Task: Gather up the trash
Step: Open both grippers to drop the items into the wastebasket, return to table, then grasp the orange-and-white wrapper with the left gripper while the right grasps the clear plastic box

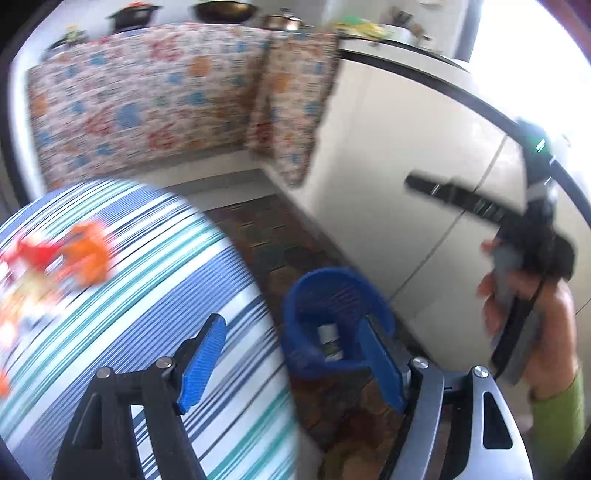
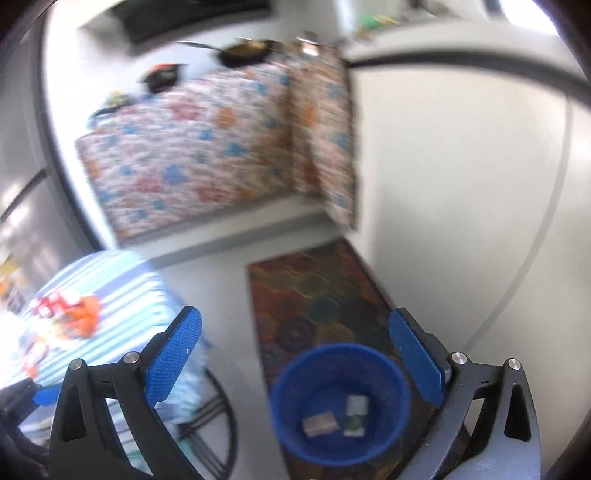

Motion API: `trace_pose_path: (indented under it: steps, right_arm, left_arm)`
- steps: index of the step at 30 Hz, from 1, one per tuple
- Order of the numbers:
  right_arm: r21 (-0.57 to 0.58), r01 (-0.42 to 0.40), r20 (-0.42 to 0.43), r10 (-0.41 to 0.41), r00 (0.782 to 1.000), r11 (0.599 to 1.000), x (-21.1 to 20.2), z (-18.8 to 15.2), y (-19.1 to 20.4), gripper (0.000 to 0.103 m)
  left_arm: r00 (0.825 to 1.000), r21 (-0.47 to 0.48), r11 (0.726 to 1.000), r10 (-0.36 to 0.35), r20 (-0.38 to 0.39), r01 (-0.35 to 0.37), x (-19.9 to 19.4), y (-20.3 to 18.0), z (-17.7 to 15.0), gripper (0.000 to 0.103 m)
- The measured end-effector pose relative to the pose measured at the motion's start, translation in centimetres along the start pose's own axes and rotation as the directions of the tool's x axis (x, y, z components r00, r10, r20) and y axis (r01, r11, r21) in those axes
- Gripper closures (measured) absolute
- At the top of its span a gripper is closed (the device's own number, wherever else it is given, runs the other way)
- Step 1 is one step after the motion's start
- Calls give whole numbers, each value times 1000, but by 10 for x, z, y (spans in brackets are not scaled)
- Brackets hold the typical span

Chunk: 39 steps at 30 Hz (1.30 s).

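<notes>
A blue trash bin [image 2: 291, 373] stands on a patterned rug below my right gripper [image 2: 295, 317], which is open and empty. Two or three flat wrappers [image 2: 320, 424] lie at the bin's bottom. In the left wrist view the same bin [image 1: 321, 275] sits just beyond my left gripper [image 1: 290, 328], also open with nothing between its blue pads. Left of the bin is a round table with a striped cloth [image 1: 155, 295], and blurred orange and red wrappers [image 1: 85, 254] lie on it. These wrappers [image 2: 79, 314] also show in the right wrist view. A hand [image 1: 491, 299] holds the right gripper's handle at the right.
The dark hexagon-patterned rug [image 2: 317, 288] runs between the table and a white cabinet wall [image 1: 406, 155]. A floral curtain [image 1: 147, 99] covers the counter front behind, with pans [image 1: 221, 11] on top. The table's metal legs [image 2: 218, 410] stand beside the bin.
</notes>
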State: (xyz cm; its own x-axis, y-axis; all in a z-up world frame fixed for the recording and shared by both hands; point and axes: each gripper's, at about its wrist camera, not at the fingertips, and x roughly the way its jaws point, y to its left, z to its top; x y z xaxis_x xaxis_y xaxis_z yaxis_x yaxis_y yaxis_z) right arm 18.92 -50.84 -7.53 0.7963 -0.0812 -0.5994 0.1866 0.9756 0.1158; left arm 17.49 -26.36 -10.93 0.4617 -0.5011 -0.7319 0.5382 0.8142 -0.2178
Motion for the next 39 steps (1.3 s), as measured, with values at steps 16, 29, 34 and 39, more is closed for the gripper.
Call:
trace_pose_path:
  steps: [16,29,34,39]
  right_arm:
    - [-295,-337,-309,245,919,894,57,-120,254,1]
    - [-366,-310,-364,172,915,877,93,-132,289,0]
    - [-369,-310,-367,169,915,876,97,-131,291,0]
    - [-369,-311,-368,169,914,876,98,-130,292,0]
  left_arm:
    - [926,-155,913,365,-94,-376,-69,199,-106,27]
    - [927,-121,920,362,-99,-372,-64,221,-102,0]
    - [926,-121,920,364,-99,-374,-62,220,-100,0]
    - [962,-214,938,270,-47,-274,-79,245,-99,0]
